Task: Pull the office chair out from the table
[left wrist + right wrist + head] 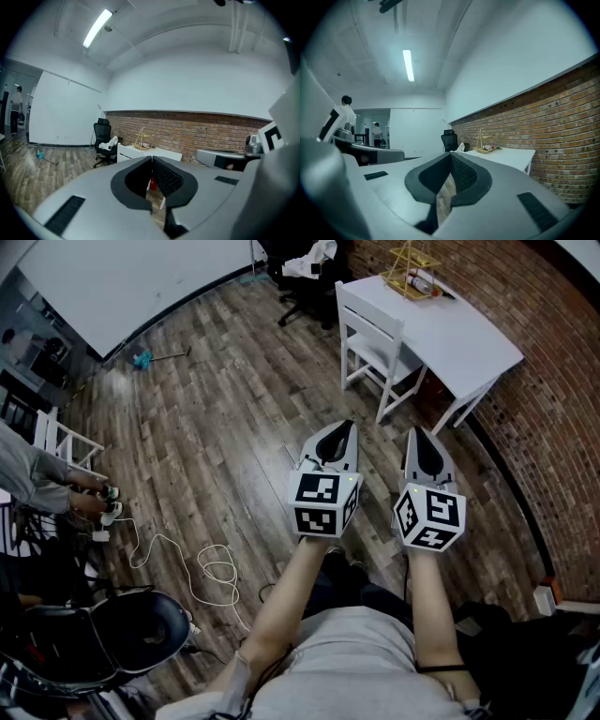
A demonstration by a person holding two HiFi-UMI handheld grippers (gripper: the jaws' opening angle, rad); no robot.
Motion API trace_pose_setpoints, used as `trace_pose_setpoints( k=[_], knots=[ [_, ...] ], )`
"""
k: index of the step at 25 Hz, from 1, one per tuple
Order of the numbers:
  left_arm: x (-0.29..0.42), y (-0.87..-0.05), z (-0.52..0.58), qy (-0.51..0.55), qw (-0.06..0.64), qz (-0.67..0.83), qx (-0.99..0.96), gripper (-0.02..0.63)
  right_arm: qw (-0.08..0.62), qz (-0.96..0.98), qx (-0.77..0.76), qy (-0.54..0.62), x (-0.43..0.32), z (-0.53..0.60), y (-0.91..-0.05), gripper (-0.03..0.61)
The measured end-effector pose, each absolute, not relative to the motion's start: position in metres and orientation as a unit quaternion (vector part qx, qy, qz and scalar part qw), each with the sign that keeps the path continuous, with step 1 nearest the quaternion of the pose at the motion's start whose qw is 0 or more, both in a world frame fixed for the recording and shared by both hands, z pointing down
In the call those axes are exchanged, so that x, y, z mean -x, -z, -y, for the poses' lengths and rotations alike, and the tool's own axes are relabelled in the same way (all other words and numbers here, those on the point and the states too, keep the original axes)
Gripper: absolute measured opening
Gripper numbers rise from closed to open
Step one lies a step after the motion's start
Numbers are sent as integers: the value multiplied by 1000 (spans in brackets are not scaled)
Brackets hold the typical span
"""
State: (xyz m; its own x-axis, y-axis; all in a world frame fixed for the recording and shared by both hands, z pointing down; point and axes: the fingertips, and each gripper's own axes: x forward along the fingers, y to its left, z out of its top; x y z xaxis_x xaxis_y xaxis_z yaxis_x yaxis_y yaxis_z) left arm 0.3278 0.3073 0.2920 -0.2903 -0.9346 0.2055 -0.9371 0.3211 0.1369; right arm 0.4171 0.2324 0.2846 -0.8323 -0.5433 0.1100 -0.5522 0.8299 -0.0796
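Hovering side by side over the wood floor [206, 381], left gripper [347, 432] and right gripper [420, 437] both have jaws pressed together, nothing between them. The black office chair [305, 277] stands well ahead, beside the white desk's [469, 343] far end.

You wear a light grey short-sleeved shirt [361, 667]. Your pale grey, tapered left gripper [345, 426] and matching right gripper [419, 431] have black-lined noses, and each bears a black-and-white square-marker cube [324, 502].
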Motion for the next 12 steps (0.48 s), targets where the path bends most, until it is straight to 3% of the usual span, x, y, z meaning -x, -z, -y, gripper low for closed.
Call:
trace_pose_setpoints(
  k=[12],
  knots=[
    [-328,-293,-299,-14,119,803,-583,15,46,956,-285,-48,-416,-228,-286,16]
  ],
)
